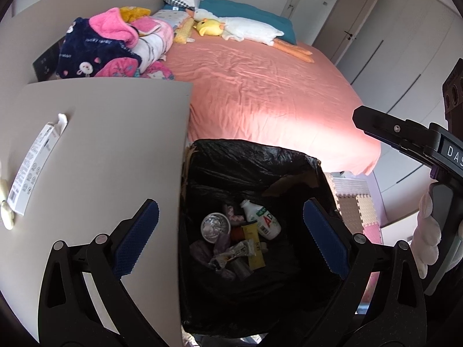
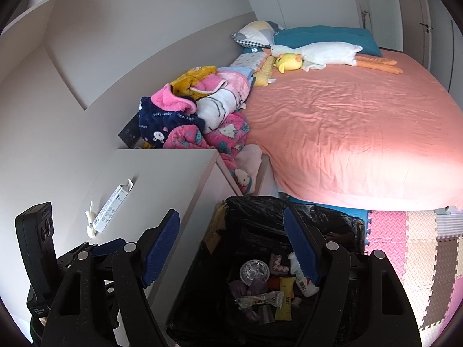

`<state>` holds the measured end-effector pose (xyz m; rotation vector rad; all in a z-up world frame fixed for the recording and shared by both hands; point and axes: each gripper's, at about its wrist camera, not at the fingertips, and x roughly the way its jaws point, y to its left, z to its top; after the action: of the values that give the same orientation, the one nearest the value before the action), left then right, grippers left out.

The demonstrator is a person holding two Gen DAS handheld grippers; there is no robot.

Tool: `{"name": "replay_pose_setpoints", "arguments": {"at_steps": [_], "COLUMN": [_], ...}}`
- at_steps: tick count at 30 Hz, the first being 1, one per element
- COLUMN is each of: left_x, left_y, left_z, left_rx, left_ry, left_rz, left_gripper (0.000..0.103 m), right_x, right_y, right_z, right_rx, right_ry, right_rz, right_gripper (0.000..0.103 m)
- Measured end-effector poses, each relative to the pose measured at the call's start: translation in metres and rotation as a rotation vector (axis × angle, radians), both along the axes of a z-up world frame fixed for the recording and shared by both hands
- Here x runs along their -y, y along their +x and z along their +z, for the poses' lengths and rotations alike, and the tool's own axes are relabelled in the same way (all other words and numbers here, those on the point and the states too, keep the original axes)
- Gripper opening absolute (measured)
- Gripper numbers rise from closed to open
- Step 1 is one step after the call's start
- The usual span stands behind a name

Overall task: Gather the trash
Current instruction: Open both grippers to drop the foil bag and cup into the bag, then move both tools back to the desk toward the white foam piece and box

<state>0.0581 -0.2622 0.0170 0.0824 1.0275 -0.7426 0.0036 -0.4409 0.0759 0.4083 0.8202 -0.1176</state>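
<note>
Container: black-bag-lined trash bin (image 1: 254, 173), directly below and ahead of both grippers, standing between the nightstand and the bed. Contents, lying at the bottom:
- white plastic bottle with green-and-red label (image 1: 262, 218);
- round foil-lidded cup (image 1: 215, 227);
- yellow flat packet (image 1: 254, 245);
- crumpled silver wrappers (image 1: 234, 254) and purplish scraps.

Surroundings:
- grey flat-topped nightstand (image 1: 110, 144), left of the bin, partly under the left gripper's left finger;
- long white printed carton (image 1: 31, 170) lying on it, far left, with a small cream object beside it;
- bed with salmon sheet (image 1: 260, 86) beyond the bin;
- pastel foam floor tiles (image 2: 419, 245) to the right.

Left gripper (image 1: 231, 237): jaws wide apart, empty, touching nothing. Right gripper (image 2: 231, 248): likewise spread, empty, over the bin.
</note>
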Motion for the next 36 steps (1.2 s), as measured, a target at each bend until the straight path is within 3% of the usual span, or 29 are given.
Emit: {"name": "replay_pose_setpoints", "arguments": {"at_steps": [36], "left_x": [-0.152], "left_y": [0.008], "left_z": [-0.015], "left_rx": [-0.001], "left_ry": [0.013], "left_rz": [0.356], "left_gripper": [0.096], "right_x": [-0.14], "right_y": [0.079], "right_z": [-0.017], "right_rx": [-0.051], "right_ry": [-0.018], "right_rz": [0.267], "right_gripper": [0.075]}}
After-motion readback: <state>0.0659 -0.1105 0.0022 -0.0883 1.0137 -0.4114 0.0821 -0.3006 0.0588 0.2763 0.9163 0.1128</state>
